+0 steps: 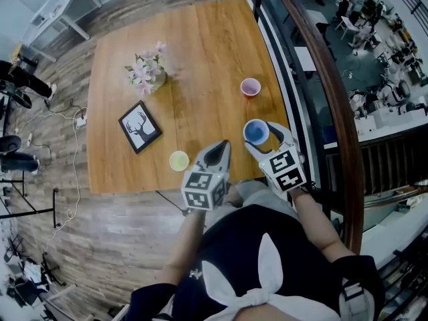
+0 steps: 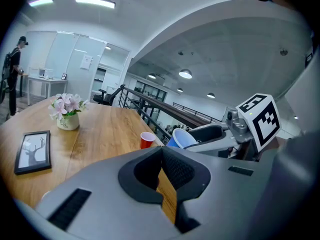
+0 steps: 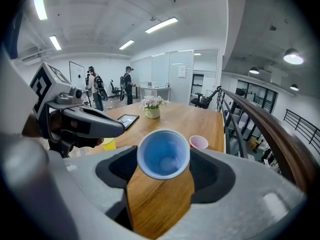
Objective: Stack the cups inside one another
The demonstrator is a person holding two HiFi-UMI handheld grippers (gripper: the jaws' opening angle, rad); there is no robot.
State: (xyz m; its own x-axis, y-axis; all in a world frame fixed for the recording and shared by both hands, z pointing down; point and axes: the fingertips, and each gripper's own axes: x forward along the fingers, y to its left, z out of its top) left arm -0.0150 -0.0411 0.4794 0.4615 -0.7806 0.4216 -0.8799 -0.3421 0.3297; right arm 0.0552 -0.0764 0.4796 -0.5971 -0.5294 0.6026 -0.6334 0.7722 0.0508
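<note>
My right gripper (image 1: 257,134) is shut on a blue cup (image 1: 255,132) near the table's front right edge. In the right gripper view the blue cup (image 3: 163,154) sits between the jaws, tilted with its mouth toward the camera. A pink cup (image 1: 250,86) stands upright further back on the right and appears as the pink cup (image 3: 198,142) just past the blue one. A yellow cup (image 1: 178,160) stands near the front edge, left of my left gripper (image 1: 221,146). That gripper (image 2: 161,151) is shut with nothing in it.
On the wooden table (image 1: 200,52), a flower pot (image 1: 148,72) stands at the back left and a framed deer picture (image 1: 140,126) lies in front of it. A curved railing (image 1: 334,92) runs past the table's right side. People stand far behind the table (image 3: 125,81).
</note>
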